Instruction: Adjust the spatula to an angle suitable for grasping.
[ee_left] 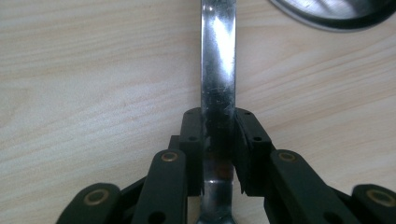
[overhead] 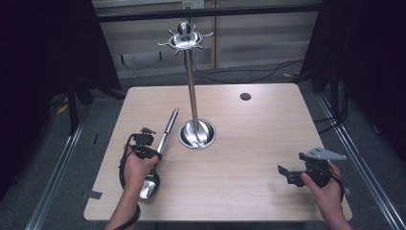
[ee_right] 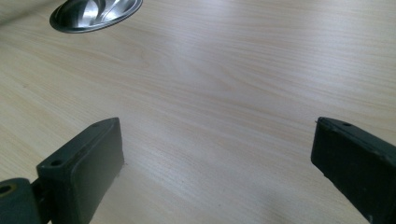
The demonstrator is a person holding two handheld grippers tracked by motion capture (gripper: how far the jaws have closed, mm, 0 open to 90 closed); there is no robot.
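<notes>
- The left gripper (overhead: pixel 152 148) is clenched on the handle of a steel ladle (overhead: pixel 164 133) lying on the wooden table (overhead: pixel 249 143), left of the utensil stand (overhead: pixel 197 133).
- The right gripper (overhead: pixel 287 173) hangs released, jaws wide apart, near the table's right corner.

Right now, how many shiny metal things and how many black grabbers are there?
Shiny metal things: 2, the spoon and the stand.
Black grabbers: 2, the left gripper and the right gripper.
Total: 4.
</notes>
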